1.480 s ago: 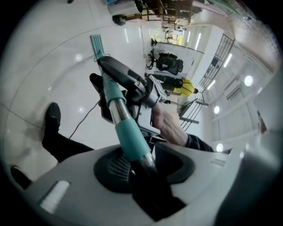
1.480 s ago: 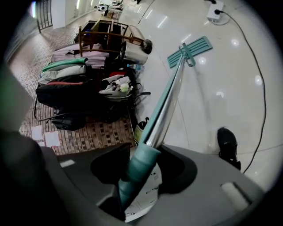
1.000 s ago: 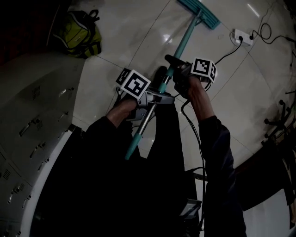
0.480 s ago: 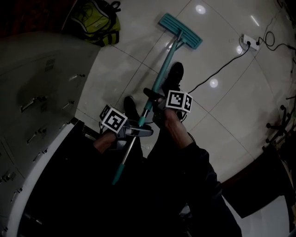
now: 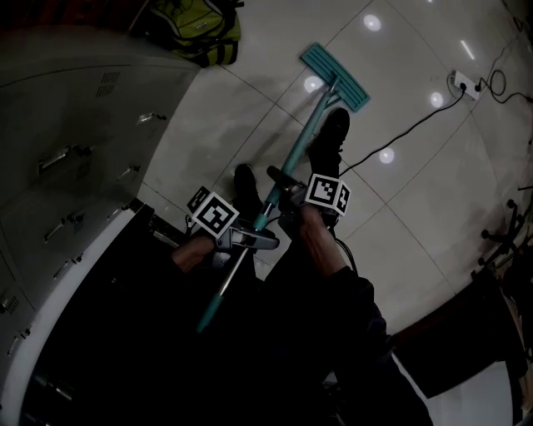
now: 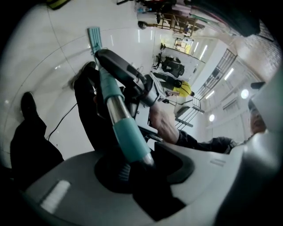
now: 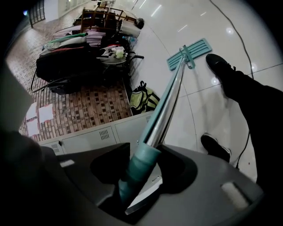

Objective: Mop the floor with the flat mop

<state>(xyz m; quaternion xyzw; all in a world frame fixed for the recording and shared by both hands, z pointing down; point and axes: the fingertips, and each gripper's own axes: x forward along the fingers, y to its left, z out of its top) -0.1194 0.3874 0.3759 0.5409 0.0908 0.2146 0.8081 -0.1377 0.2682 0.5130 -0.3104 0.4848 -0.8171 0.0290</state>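
The flat mop has a teal head (image 5: 335, 76) lying on the pale tiled floor, and a long teal and metal handle (image 5: 293, 158) that slants down to its teal end by my body. My left gripper (image 5: 250, 240) is shut on the lower part of the handle, with the teal sleeve (image 6: 128, 141) running out between its jaws. My right gripper (image 5: 280, 180) is shut on the handle higher up. In the right gripper view the metal shaft (image 7: 164, 108) leads from the jaws to the mop head (image 7: 190, 53). The left gripper view shows the right gripper (image 6: 132, 79) ahead on the shaft.
Grey lockers (image 5: 75, 166) stand along the left, with a yellow-green backpack (image 5: 200, 25) beyond them. The person's shoes (image 5: 333, 133) (image 5: 246, 187) flank the handle. A power strip (image 5: 465, 83) with a black cable lies at the upper right. A chair base (image 5: 500, 241) stands at the right edge.
The mop head has drawn closer to the feet. Both grippers have stayed shut on the handle and shifted lower and left in view. One shoe now stands just beside the mop head.
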